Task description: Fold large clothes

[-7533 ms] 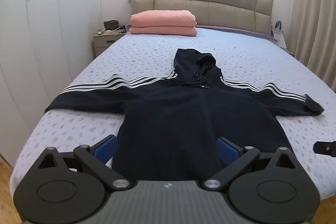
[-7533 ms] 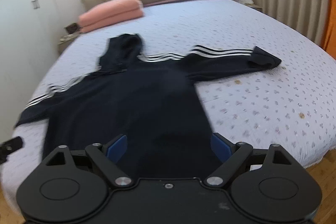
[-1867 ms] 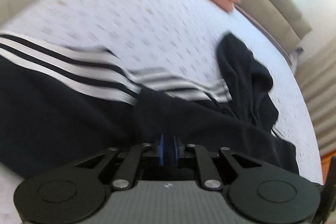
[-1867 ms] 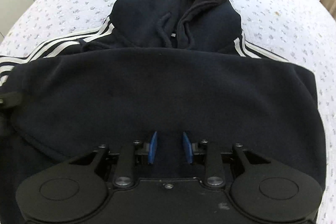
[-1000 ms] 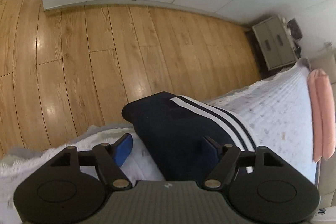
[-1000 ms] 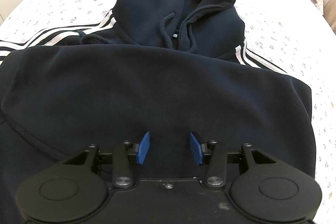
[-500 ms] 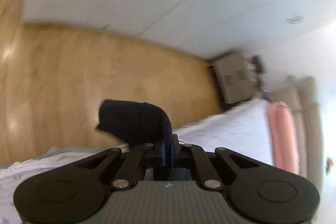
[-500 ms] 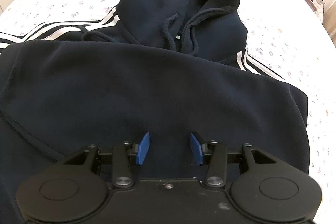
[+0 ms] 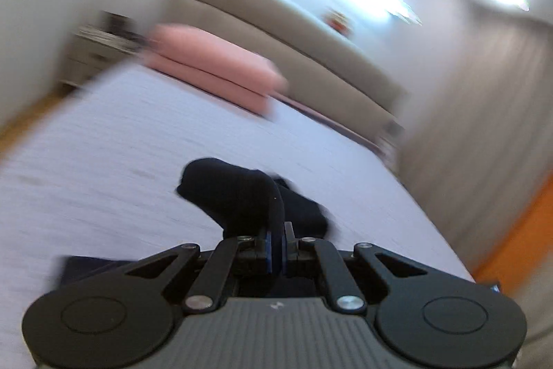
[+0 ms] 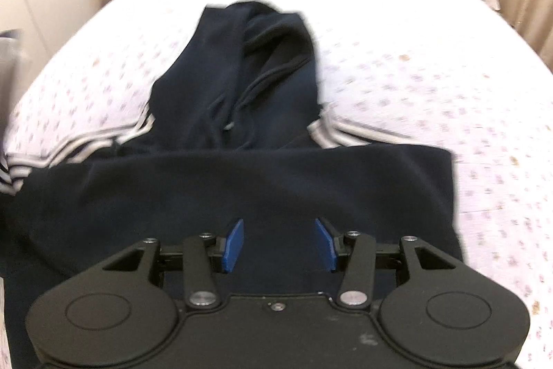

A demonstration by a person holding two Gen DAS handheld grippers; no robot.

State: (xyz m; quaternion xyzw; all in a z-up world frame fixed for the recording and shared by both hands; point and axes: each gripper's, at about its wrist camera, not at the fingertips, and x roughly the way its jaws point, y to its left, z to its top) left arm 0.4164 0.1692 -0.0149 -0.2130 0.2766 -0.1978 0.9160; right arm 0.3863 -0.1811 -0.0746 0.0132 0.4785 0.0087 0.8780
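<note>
Navy sleeve cuff (image 9: 238, 196), lying flat a second ago, is rising clenched in the left gripper (image 9: 275, 251); the right gripper (image 10: 279, 246) is hovering released at six o'clock of the hoodie (image 10: 242, 182), so the sleeve fold is starting.

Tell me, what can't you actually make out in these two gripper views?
- Left wrist view: motion blur smears the nightstand and the small ornament on the headboard.
- Left wrist view: the left gripper is shut on a dark cuff; its sleeve is hidden below the gripper body.
- Right wrist view: the open right gripper covers the hoodie's lower part; its left sleeve runs off the frame edge.
</note>
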